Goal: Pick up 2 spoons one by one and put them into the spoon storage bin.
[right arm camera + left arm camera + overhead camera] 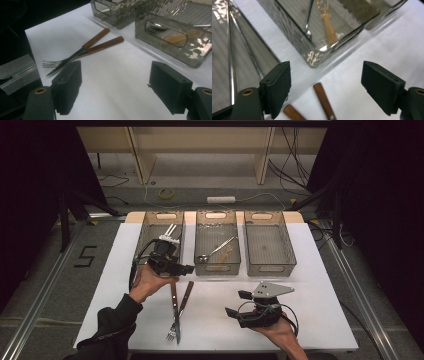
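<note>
A knife (174,302) and a fork (184,299), both with brown wooden handles, lie crossed on the white table cover near the front. My left gripper (181,269) hovers just above their handle ends (323,98), by the front of the left bin (160,237). Its jaws stand wide apart with nothing between the pads (278,87). My right gripper (237,303) rests at the front right and points left at the knife (96,37) and fork (107,43), open and holding nothing.
Three clear grey bins stand in a row at the back. The middle bin (217,265) holds a metal spoon (308,15) and a wooden-handled utensil (329,27). The right bin (269,245) looks bare inside. Bare white cover (120,72) lies between the two grippers.
</note>
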The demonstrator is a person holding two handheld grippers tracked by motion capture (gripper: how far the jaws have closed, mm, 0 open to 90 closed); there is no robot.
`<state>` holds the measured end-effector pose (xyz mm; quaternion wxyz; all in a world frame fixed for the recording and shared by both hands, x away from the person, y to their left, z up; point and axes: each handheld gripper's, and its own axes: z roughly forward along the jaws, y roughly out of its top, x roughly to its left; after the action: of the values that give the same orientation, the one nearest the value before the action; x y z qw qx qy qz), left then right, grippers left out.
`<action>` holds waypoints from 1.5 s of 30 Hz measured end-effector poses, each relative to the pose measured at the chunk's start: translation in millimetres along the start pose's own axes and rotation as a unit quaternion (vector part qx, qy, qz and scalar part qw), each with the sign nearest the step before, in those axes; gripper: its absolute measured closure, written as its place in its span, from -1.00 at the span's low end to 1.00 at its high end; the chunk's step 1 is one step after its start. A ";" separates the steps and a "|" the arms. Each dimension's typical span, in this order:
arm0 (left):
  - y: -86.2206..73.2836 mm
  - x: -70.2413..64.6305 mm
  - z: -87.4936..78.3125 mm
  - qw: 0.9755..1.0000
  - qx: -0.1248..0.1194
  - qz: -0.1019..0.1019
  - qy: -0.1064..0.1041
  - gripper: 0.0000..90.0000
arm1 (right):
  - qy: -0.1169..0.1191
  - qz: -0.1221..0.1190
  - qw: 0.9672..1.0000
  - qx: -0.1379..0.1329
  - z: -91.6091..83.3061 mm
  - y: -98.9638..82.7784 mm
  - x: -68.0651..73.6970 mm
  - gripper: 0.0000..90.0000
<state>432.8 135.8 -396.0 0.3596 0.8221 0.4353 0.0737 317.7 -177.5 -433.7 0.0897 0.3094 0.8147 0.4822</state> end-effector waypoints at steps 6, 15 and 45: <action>-15.7 4.5 -4.8 1.000 0.005 0.007 0.009 -0.29 | 0.000 -0.001 1.000 0.000 -0.9 -0.4 -0.1 -0.40; -32.2 6.2 -4.7 0.999 0.016 0.030 0.030 0.44 | 0.000 -0.002 1.000 0.001 -0.5 -0.1 0.5 -0.40; -75.7 27.3 1.1 0.995 0.075 0.032 0.065 0.98 | -0.001 -0.004 1.000 0.002 -0.4 -0.1 2.2 -0.40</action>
<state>399.8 183.7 -451.7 0.2654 0.8536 0.4357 0.1051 315.8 -176.6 -433.2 0.0916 0.3068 0.8168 0.4799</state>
